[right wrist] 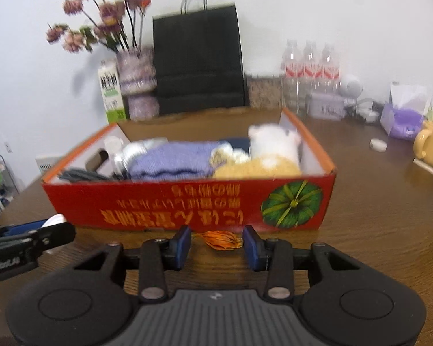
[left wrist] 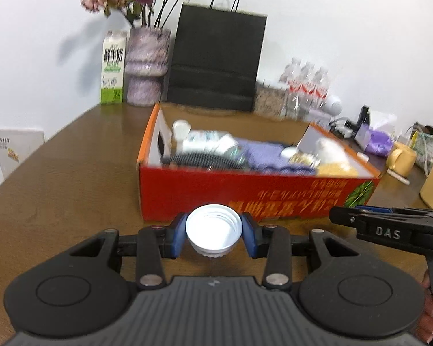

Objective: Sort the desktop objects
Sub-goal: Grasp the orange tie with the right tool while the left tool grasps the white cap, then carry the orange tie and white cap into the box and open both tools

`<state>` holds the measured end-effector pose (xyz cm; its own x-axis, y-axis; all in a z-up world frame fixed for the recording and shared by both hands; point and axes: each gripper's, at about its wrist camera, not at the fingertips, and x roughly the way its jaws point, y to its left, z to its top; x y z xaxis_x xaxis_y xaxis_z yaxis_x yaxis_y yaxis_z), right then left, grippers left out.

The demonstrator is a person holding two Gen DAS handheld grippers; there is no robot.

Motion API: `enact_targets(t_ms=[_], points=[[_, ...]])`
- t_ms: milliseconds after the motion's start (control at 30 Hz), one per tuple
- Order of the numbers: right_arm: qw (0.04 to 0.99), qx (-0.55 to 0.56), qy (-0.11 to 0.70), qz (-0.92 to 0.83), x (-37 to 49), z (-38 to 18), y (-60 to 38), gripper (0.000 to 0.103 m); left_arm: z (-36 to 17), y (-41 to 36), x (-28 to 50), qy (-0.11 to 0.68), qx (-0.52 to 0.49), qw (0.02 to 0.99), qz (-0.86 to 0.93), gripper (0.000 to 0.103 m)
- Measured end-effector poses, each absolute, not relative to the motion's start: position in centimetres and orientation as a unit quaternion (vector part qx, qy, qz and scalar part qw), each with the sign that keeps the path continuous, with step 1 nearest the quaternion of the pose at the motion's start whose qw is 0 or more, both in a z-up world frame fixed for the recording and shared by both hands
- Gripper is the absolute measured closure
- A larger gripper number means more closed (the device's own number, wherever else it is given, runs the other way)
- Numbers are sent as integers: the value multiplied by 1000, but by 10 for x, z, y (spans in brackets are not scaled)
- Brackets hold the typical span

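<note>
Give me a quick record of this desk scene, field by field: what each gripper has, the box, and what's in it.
left gripper: shut on white cap
right gripper: jaws either side of orange wrapper, contact unclear
red box: open, on wooden table, just beyond both grippers
box contents: purple cloth, plush toy, bottles

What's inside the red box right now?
The red box holds a purple knitted cloth, a white-and-yellow plush toy, white bottles and a dark comb. Anything underneath is hidden.
</note>
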<state>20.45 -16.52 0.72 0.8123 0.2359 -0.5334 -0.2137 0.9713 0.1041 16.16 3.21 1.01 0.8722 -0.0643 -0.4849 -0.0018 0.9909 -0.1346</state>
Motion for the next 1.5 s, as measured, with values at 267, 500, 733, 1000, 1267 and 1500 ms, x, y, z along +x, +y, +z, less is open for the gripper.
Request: enact_targets(t_ms=[267, 500, 733, 1000, 1267, 1500], points=[[966, 23, 211, 146, 201, 55, -175, 65, 55, 17, 175, 193, -52, 979, -27, 63], [971, 20, 175, 165, 239, 78, -169, 65, 73, 8, 216, 171, -62, 983, -17, 63], [972, 9, 157, 176, 286, 73, -159, 65, 66, 6, 270, 170, -57, 984, 10, 63], [966, 0, 186, 177, 308, 43, -162, 65, 33, 3, 291, 199, -34, 979, 15, 63], [966, -12, 186, 176, 305, 35, -158, 58, 30, 2, 285, 187, -20, 982, 33, 53], [979, -10, 149, 141, 292, 41, -166, 0, 37, 8, 271, 135, -22, 986, 92, 0]])
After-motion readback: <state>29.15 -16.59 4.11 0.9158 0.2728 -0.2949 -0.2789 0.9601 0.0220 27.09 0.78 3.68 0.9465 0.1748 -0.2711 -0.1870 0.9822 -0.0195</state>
